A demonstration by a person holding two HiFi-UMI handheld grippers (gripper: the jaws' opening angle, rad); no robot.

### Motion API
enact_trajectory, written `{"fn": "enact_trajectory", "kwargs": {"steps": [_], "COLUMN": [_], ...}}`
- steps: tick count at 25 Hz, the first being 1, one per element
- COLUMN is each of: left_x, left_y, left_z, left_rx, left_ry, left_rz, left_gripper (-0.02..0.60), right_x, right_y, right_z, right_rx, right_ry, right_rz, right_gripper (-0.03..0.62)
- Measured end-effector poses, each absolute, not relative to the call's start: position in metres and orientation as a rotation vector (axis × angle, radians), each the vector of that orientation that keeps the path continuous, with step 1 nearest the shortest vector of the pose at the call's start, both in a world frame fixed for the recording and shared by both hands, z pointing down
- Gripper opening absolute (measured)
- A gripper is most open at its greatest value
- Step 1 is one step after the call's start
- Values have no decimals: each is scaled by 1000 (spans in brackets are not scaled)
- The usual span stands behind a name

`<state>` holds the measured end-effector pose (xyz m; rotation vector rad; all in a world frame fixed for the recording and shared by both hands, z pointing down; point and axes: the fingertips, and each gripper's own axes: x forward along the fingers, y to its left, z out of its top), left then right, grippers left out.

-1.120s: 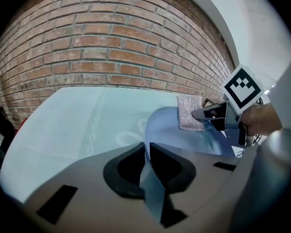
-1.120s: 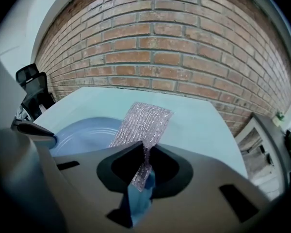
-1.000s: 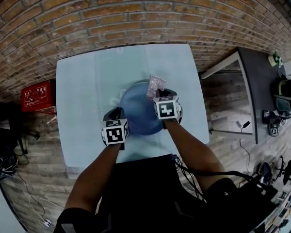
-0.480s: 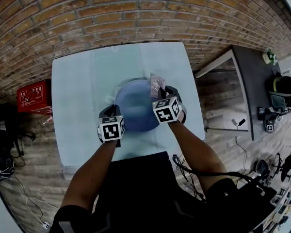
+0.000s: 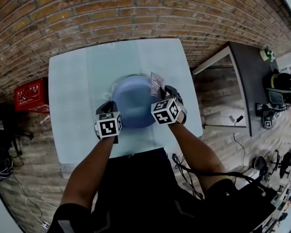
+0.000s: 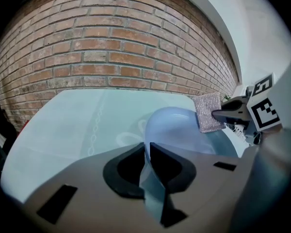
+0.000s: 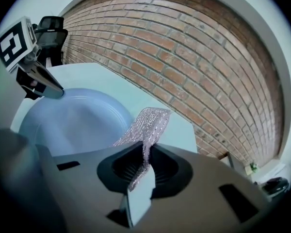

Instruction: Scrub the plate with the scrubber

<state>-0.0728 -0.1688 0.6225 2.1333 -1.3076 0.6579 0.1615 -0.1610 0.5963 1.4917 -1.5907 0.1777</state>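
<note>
A blue plate [image 5: 130, 106] lies in the middle of the pale table [image 5: 72, 96]. My left gripper [image 5: 111, 111] is shut on the plate's near left rim [image 6: 153, 130], which runs between the jaws in the left gripper view. My right gripper [image 5: 161, 92] is shut on a silvery mesh scrubber [image 5: 156, 84], which stands up over the plate's right edge. In the right gripper view the scrubber [image 7: 144, 130] rises from the jaws with the plate [image 7: 72, 123] to its left. The left gripper view shows the scrubber [image 6: 207, 111] against the plate's far right side.
A brick wall [image 5: 111, 18] runs behind the table. A red box [image 5: 29, 95] sits on the floor at the left. A dark desk [image 5: 252, 86] with gear stands at the right. The table's right edge [image 5: 194, 101] is close to my right gripper.
The plate and both grippers have shifted slightly left and toward the wall in the head view. Both grips stay the same.
</note>
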Motion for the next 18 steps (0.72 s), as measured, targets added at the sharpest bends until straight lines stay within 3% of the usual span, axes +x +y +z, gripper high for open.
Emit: {"fn": "enact_trajectory", "kwargs": {"steps": [18], "left_x": [-75], "left_y": [-169], "left_z": [624], "left_rx": [2139], "left_ry": [-1310], "left_rz": [639], "left_gripper": [44], "right_x": [141], "right_y": [-100], "right_z": [601], "right_rx": [1404], "right_ry": [-1612], "right_rz": [269], "right_gripper": [58]}}
